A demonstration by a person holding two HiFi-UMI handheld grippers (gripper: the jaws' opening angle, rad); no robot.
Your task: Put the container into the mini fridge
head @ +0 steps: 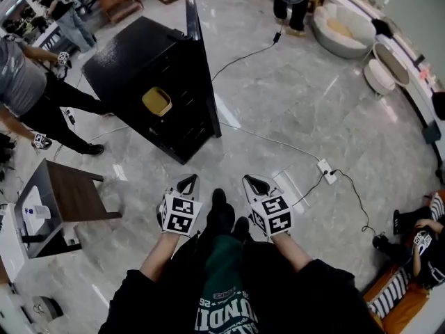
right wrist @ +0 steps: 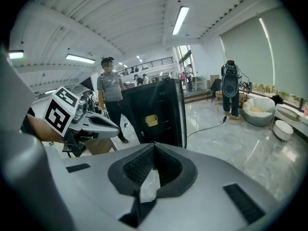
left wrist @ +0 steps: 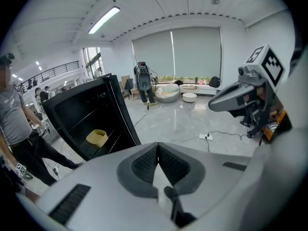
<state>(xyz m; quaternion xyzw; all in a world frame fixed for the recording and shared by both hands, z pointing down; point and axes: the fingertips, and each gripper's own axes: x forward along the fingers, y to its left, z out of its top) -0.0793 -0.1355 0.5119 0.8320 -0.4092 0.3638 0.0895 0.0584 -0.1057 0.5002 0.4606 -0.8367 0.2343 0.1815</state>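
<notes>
Saw a pale yellow, rounded-square container of smooth plastic look, resting on a shelf inside the boxy, glossy black mini fridge, its door swung open, far and to the left across the polished grey stone floor. Found the ribbed dark pads of the left gripper and the right gripper pressed tip to tip on nothing, near, well apart from the container.

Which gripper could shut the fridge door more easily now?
Probably the right gripper. The yellow container already sits inside the mini fridge, and the open door shows its outer face toward that side. The left gripper is on the inner side.
</notes>
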